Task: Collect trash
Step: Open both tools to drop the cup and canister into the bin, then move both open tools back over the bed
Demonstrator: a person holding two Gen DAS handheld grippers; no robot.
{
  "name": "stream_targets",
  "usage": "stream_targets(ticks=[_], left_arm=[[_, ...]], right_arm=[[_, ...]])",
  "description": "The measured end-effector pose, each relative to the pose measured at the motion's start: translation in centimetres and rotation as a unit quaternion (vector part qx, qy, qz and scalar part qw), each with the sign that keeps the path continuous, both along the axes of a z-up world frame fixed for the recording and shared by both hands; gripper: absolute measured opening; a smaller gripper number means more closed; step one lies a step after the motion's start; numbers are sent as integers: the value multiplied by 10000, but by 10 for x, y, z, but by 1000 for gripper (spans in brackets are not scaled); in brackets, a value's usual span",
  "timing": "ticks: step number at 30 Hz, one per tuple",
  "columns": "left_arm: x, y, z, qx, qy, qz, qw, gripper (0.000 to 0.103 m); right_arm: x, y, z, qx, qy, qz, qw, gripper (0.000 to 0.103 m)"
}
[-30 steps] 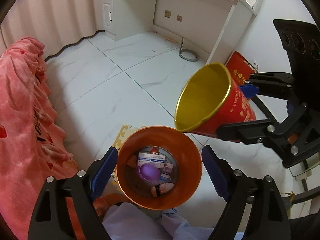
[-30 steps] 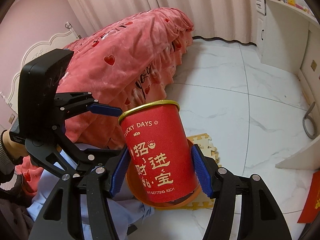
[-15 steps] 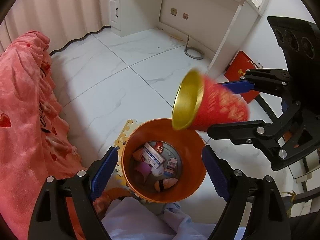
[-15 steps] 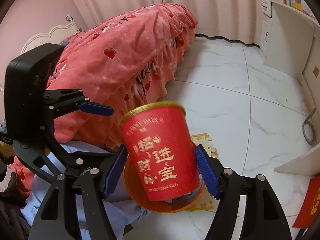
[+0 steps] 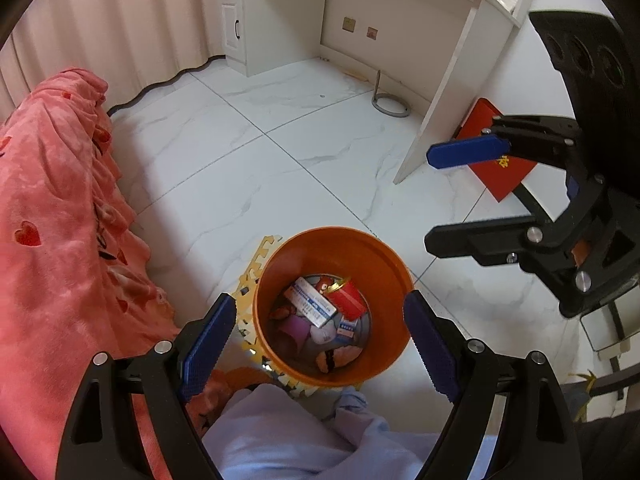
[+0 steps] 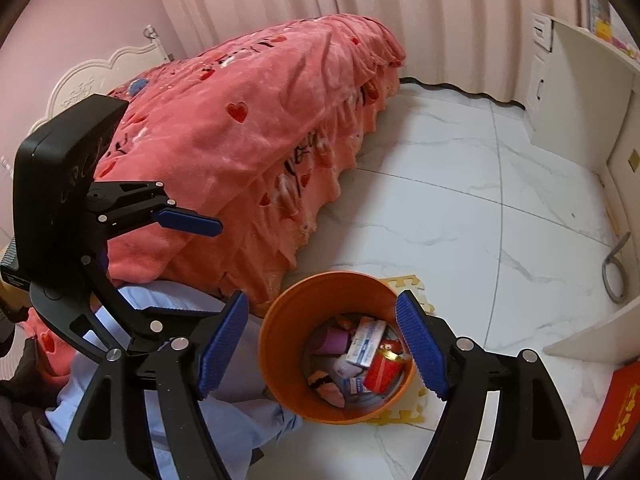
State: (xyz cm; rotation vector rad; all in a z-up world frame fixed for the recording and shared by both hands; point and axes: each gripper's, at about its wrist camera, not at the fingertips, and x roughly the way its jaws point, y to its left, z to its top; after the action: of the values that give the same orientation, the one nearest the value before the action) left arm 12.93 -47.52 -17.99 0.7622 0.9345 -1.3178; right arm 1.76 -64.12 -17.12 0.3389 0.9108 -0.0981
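White marble-look floor tiles (image 5: 248, 168) fill a bedroom, with a bed under a coral-pink fleece blanket with red hearts (image 6: 248, 128) on one side and a white built-in desk (image 5: 360, 0) on the other. On the floor, sitting on a yellow foam puzzle mat (image 6: 404, 282), stands a round orange plastic bin (image 5: 376, 256). Inside it, on top of small cardboard boxes and wrappers (image 5: 310, 302), lies a red paper cup with a gold rim (image 6: 382, 370) (tipped on its side).

Both hand-held grippers hover above the bin, pointing down at it. The left gripper (image 5: 318, 342) has its blue-padded jaws spread wide with nothing between them. The right gripper (image 6: 320, 340) has just been opening its jaws; they now stand apart and empty, the cup lying below them. A flat red envelope with gold characters (image 5: 502, 164) lies beside the desk leg.
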Motion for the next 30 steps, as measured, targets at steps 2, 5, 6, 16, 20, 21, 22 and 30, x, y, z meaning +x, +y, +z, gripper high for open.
stream_targets(ticks=[2, 5, 6, 16, 20, 21, 22, 30], left_arm=[[-1, 9, 5, -1, -56, -6, 10000, 86], [-1, 30, 18, -44, -222, 41, 9997, 91], [0, 38, 22, -61, -247, 60, 9997, 91], [6, 151, 65, -103, -722, 815, 9940, 96], [9, 194, 76, -70, -869, 1222, 9887, 96], [10, 204, 79, -70, -892, 1319, 9872, 96], [10, 216, 81, -68, -919, 1441, 9853, 96], [17, 312, 100, -69, -1128, 2421, 9636, 96]], right_arm=[[1, 9, 7, 1, -37, 128, 9999, 76], [6, 27, 20, -26, -110, 410, 9991, 76], [8, 33, 24, -32, -140, 507, 9986, 76], [48, 130, 70, -200, -533, 1722, 9834, 76], [70, 181, 85, -253, -627, 2331, 9701, 76], [75, 192, 88, -273, -649, 2460, 9667, 76], [82, 208, 92, -276, -672, 2643, 9617, 76], [120, 311, 113, -376, -795, 3635, 9274, 76]])
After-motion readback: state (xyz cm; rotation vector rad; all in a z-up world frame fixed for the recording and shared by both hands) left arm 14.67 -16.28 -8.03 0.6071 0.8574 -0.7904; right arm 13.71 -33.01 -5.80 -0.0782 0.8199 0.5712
